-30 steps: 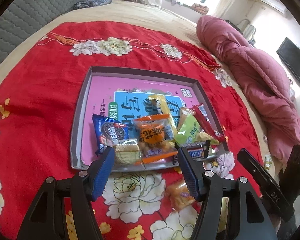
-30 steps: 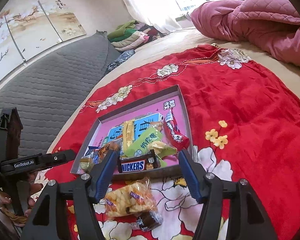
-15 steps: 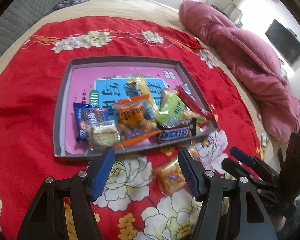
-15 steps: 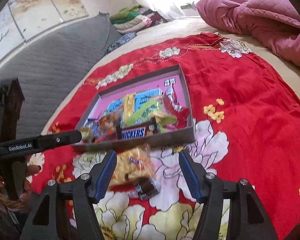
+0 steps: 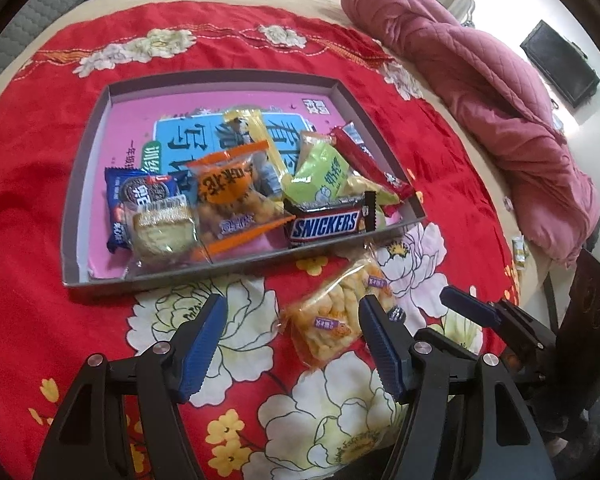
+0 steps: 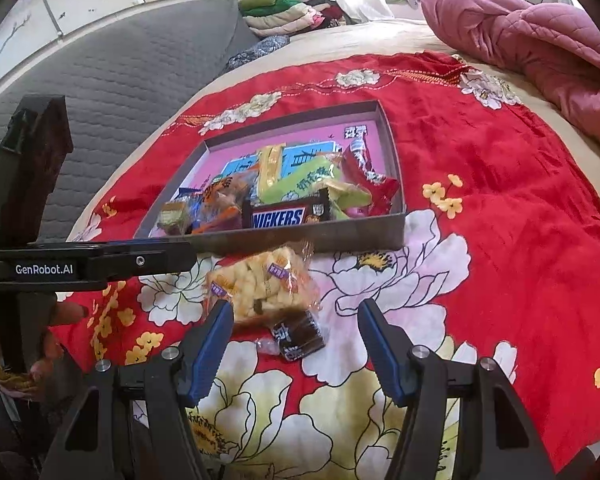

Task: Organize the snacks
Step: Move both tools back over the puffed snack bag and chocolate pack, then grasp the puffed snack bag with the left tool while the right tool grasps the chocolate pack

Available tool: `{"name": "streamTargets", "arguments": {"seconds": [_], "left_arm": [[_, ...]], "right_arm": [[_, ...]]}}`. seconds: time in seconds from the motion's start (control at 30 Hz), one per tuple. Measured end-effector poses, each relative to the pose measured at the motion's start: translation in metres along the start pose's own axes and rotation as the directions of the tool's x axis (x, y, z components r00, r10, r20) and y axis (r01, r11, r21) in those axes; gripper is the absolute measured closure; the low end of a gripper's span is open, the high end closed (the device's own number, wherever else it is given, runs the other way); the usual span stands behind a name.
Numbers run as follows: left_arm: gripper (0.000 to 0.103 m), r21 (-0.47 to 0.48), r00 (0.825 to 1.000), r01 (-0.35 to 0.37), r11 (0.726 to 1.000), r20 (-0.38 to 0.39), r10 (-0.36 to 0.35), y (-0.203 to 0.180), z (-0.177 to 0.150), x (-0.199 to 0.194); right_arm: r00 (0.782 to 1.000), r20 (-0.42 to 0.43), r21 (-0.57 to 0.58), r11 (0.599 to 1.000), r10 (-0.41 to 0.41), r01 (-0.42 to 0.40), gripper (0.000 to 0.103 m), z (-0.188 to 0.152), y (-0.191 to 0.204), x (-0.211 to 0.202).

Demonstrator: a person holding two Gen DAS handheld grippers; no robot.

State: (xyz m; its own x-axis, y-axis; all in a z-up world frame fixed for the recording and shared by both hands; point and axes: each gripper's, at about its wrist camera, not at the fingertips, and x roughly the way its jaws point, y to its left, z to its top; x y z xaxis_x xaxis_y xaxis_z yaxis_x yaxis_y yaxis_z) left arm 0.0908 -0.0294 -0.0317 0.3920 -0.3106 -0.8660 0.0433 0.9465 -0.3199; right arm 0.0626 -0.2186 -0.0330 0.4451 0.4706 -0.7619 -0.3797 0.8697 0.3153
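The bag of puffed snacks (image 6: 260, 284) lies on the red bedspread (image 6: 500, 240) just outside the box (image 6: 300, 236), a small dark packet (image 6: 298, 336) touching it. Your right claw (image 6: 294, 344) is open and empty and could pinch both; your left claw (image 5: 292, 340), empty and opening, crowds alongside.

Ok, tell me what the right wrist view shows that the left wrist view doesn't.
Only the right wrist view shows the small dark snack packet in full beside the yellow cracker bag, plus the grey headboard and folded clothes. Only the left wrist view shows the wall-mounted screen and the Oreo pack clearly. Both show the tray, Snickers bar, red blanket and pink quilt.
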Motion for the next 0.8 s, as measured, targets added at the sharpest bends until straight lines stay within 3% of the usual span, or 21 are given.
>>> {"name": "streamTargets", "arguments": {"seconds": [0.53,0.8], "left_arm": [[0.033,0.011,0.998,0.020,1.000,-0.060,-0.019,0.001,-0.005,0.020],[0.033,-0.008,0.993,0.068,0.998,-0.096,-0.068,0.005,-0.008,0.033]], "right_arm": [[0.996,-0.086,-0.118,0.993,-0.027,0.017,0.039,-0.009,0.020,0.019],[0.992,-0.115,-0.168,0.985,-0.048,0.028,0.039,-0.013,0.025,0.028]]}}
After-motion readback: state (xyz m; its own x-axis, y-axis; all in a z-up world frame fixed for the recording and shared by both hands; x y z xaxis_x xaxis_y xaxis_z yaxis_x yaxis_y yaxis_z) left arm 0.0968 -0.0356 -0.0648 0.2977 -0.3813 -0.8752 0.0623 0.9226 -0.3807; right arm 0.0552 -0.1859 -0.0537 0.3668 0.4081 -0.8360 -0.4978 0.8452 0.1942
